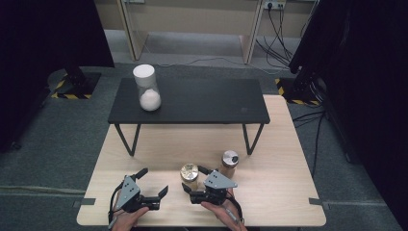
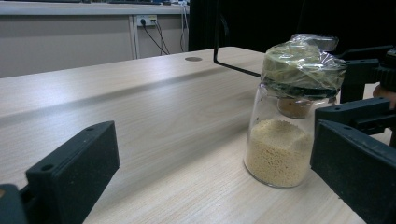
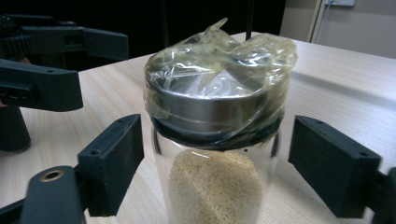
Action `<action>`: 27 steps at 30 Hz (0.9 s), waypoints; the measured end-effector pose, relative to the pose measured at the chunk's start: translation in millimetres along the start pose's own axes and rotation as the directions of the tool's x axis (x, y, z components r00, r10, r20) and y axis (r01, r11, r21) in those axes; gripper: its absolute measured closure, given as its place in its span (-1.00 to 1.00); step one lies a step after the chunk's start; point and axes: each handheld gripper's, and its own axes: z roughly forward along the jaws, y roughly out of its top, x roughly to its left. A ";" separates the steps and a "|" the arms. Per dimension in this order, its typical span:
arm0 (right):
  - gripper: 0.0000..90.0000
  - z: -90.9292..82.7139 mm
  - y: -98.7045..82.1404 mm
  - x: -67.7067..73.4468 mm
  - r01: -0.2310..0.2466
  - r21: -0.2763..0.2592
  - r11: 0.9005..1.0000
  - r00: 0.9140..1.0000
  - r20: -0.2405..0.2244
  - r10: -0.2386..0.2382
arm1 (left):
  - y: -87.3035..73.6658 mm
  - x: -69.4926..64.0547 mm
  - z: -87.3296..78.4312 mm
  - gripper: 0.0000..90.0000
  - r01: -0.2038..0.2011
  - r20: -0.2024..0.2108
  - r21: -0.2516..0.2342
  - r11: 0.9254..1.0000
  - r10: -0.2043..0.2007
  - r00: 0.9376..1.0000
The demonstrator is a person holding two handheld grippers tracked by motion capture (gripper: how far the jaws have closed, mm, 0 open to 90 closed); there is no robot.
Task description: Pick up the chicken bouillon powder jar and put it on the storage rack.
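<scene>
The right tool (image 1: 191, 179) stands at the jar of pale grains (image 3: 215, 135), near the front edge of the wooden bench (image 1: 284, 192). Its two black jaws are on both sides of the glass, below the metal lid that is wrapped in clear film (image 3: 219, 74). A small gap is visible between each pad and the glass, so the jaws are half closed and the jar is not gripped. The jar stands upright on the bench, and a second jar with brown content (image 1: 229, 163) stands just beside it, a little farther from the person.

The left tool (image 1: 153, 185) rests to the left of the jar, with its jaws wide apart and nothing between them.

To do this step well, I think the right tool should close on the straight glass wall, not on the film, because the film looks loose and slippery. The pads should meet the glass at the same moment, otherwise the jar can be pushed aside or tip toward the brown jar. A slow, even squeeze seems best here. The left tool can stay near, ready to work at the film or the lid.
</scene>
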 end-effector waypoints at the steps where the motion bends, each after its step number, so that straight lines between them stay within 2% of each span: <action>1: -0.55 0.9 -0.5 0.1 -0.002 0.004 1.000 1.000 -0.001 0.002 | 0.0 0.0 0.0 -0.99 0.000 0.000 0.000 1.000 0.000 1.000; 8: -0.35 4.7 -1.4 -1.1 -0.024 0.016 1.000 1.000 -0.012 0.024 | 0.3 0.1 -0.4 -0.99 0.001 0.000 -0.003 1.000 -0.001 1.000; 13: -0.32 3.5 0.6 0.6 0.006 0.010 1.000 1.000 0.011 -0.006 | 0.5 0.1 -0.7 -0.99 0.001 0.000 -0.004 1.000 -0.001 1.000; 16: -0.32 1.1 3.0 -0.5 -0.002 0.000 1.000 1.000 0.017 0.002 | 0.2 0.2 -0.5 -0.99 0.004 0.000 -0.004 1.000 -0.004 1.000; 21: -0.32 -3.4 11.1 1.6 0.010 -0.018 1.000 1.000 0.022 -0.010 | 0.2 0.0 -0.5 -0.99 0.003 0.000 -0.004 1.000 -0.003 1.000; 27: -0.32 -6.1 18.3 2.0 0.005 -0.014 1.000 1.000 0.020 -0.004 | 0.1 0.1 -0.4 -0.99 0.004 0.000 -0.003 1.000 -0.004 1.000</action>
